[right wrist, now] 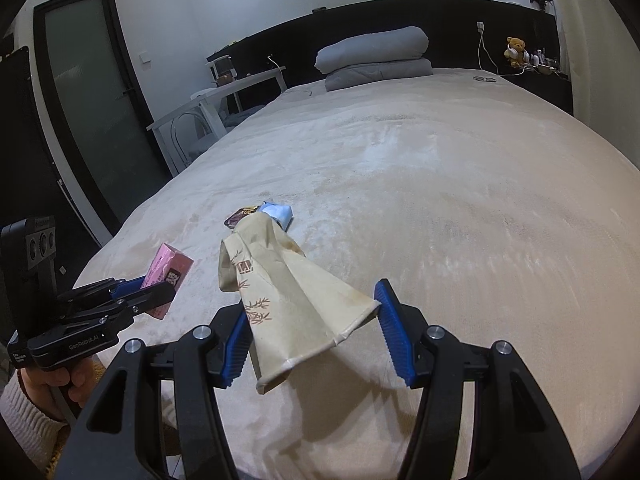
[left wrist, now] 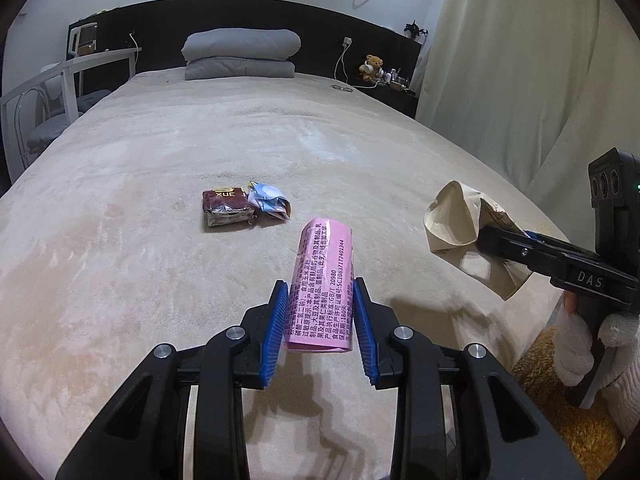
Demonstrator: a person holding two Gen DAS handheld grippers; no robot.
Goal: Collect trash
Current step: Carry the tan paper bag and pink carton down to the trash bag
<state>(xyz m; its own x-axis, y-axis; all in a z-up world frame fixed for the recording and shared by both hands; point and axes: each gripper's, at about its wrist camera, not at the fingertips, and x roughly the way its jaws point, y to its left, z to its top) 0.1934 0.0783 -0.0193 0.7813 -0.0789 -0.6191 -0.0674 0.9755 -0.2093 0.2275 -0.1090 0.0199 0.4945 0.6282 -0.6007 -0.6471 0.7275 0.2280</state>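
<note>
My left gripper (left wrist: 320, 304) is shut on a pink printed snack box (left wrist: 324, 280), held above the beige bed cover (left wrist: 160, 280). My right gripper (right wrist: 312, 300) is shut on a flattened beige paper cup (right wrist: 296, 304), whose edges touch both blue pads. Each gripper shows in the other's view: the right gripper (left wrist: 492, 236) with the cup (left wrist: 456, 228), and the left gripper (right wrist: 148, 288) with the pink box (right wrist: 170, 270). A dark red packet (left wrist: 228, 206) and a crumpled blue-white wrapper (left wrist: 269, 200) lie side by side mid-bed. The cup partly hides both, the packet (right wrist: 242, 213) and the wrapper (right wrist: 276, 212), in the right wrist view.
A folded grey quilt (left wrist: 240, 54) lies at the headboard, with glasses (left wrist: 341, 88) near it. A white desk and chair (left wrist: 52, 92) stand left of the bed, a dark door (right wrist: 92, 112) beyond. A curtain (left wrist: 520, 80) hangs on the right. A gloved hand (left wrist: 576, 344) holds the right gripper.
</note>
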